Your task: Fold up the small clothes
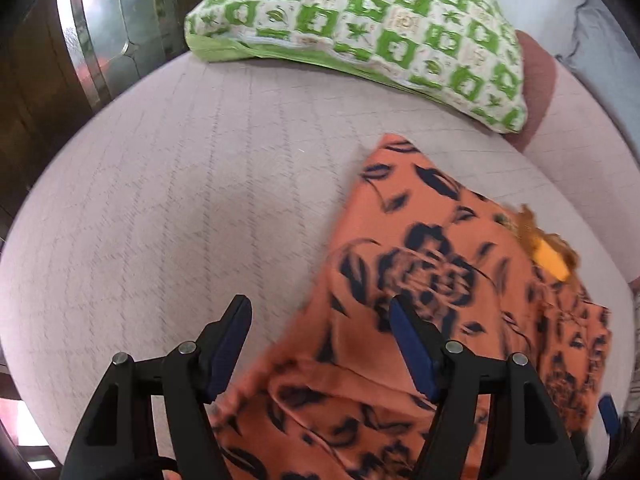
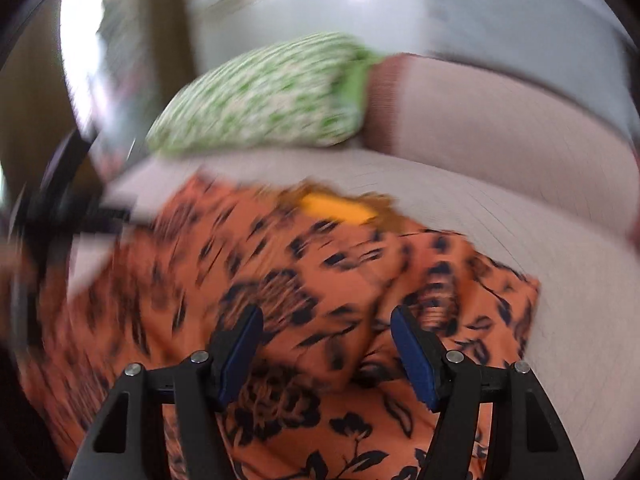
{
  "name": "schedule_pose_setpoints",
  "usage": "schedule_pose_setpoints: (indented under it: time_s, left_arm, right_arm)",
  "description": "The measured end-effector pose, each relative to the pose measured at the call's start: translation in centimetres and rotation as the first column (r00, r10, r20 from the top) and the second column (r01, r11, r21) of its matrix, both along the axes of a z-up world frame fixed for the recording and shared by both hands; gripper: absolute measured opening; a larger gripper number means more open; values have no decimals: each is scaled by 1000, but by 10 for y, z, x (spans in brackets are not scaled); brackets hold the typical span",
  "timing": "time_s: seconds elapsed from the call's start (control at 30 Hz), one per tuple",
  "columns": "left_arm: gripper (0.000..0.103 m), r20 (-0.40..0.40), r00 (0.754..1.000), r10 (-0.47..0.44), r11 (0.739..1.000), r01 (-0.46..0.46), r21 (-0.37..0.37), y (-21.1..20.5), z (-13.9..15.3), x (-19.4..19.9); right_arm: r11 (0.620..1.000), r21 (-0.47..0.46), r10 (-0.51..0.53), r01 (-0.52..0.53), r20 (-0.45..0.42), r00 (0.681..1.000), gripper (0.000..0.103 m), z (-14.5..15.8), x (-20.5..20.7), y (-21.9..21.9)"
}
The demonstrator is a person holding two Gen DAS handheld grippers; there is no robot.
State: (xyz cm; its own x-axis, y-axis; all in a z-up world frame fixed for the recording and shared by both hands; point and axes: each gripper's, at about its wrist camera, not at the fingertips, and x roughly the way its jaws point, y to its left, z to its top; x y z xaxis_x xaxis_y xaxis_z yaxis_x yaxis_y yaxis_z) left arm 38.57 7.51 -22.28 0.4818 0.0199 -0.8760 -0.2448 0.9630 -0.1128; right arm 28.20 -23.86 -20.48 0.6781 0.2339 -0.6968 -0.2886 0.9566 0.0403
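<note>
An orange garment (image 1: 432,280) with dark blue flowers lies loosely folded on a pale pink quilted cushion (image 1: 180,200). A yellow label (image 1: 550,258) shows at its neck. My left gripper (image 1: 320,316) hovers over the garment's left edge, open, with nothing pinched between its blue pads. The right wrist view is blurred. In it the same garment (image 2: 320,264) and its yellow label (image 2: 340,206) fill the middle. My right gripper (image 2: 326,322) stands open just above the cloth, gripping nothing. The left gripper's black frame (image 2: 60,208) shows at the left edge.
A green-and-white patterned pillow (image 1: 360,32) rests at the back of the cushion, also seen as pillow (image 2: 260,100). A brownish bolster edge (image 1: 536,80) sits behind it. Dark wooden furniture with glass (image 1: 92,40) stands to the left. Bare cushion lies left of the garment.
</note>
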Motion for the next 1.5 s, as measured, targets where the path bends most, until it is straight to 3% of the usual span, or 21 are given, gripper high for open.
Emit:
schedule_pose_setpoints:
  time_s: [0.07, 0.17, 0.3, 0.4, 0.43, 0.47, 0.5, 0.57, 0.67, 0.8, 0.93, 1.03, 1.1, 1.23, 1.27, 1.37, 1.4, 1.5]
  left_arm:
    - [72, -2, 1000, -7, 1000, 7, -22, 2, -2, 4]
    - [72, -44, 998, -40, 999, 38, -34, -3, -14, 14]
    - [72, -74, 995, -73, 997, 71, -28, -15, -20, 11]
    - [72, -72, 994, -78, 997, 77, -17, -17, -19, 9]
    - [72, -72, 994, -78, 997, 77, -19, -17, -20, 9]
    - [72, -72, 994, -78, 997, 76, -24, -16, -20, 9]
    - [73, -73, 994, -77, 997, 75, -27, -16, -21, 14]
    - [74, -75, 994, -80, 997, 78, -28, -13, -22, 14]
    - [74, -74, 994, -83, 996, 81, -33, -10, -26, 16]
    - [75, -74, 994, -85, 996, 83, -30, -11, -25, 17]
    - [75, -75, 994, -84, 996, 82, -28, -12, -23, 17]
    - [75, -76, 994, -83, 996, 82, -22, -14, -23, 19]
    - [75, -79, 994, -77, 997, 76, -19, -15, -23, 19]
    - [75, -58, 995, -77, 996, 79, 36, -22, -15, 16]
    - [75, -46, 995, -84, 994, 87, 59, -27, -12, 14]
    - [75, 6, 993, -119, 989, 118, 85, -39, -2, 8]
    - [75, 22, 991, -132, 988, 129, 89, -43, 0, 6]
    - [75, 23, 982, -186, 977, 183, 106, -57, -1, 5]
  right_arm:
    - [992, -104, 74, -72, 14, 997, 70, -8, -8, 22]
    - [978, -182, 108, -102, 21, 994, 72, -17, -9, 44]
    - [955, -295, 43, -23, 62, 997, 72, -29, 1, 60]
    - [967, -253, -21, 35, 58, 998, 71, -33, 13, 55]
    - [973, -227, -41, 49, 39, 998, 65, -35, 17, 51]
    - [980, -189, -54, 57, 24, 998, 41, -33, 20, 48]
    - [985, -156, -65, 67, 15, 998, 30, -31, 23, 44]
    - [992, -64, -105, 105, 11, 994, 16, -23, 23, 27]
    - [979, 89, -185, 186, -13, 983, 11, -12, 25, -6]
    - [913, 265, -291, 310, -107, 951, 11, -13, 25, -56]
    - [786, 387, -423, 483, -233, 876, 11, -27, 15, -116]
    - [688, 377, -511, 620, -355, 783, 13, -43, 9, -150]
    - [638, 387, -543, 666, -388, 745, 17, -48, 2, -164]
    - [613, 340, -649, 713, -300, 700, 18, -32, -9, -169]
    - [620, 342, -656, 706, -266, 706, 18, -25, -9, -167]
    - [683, 368, -608, 631, -193, 770, 18, -10, -6, -151]
    - [716, 369, -568, 592, -185, 802, 18, -8, -2, -141]
    - [773, 349, -484, 529, -214, 848, 18, -15, 10, -118]
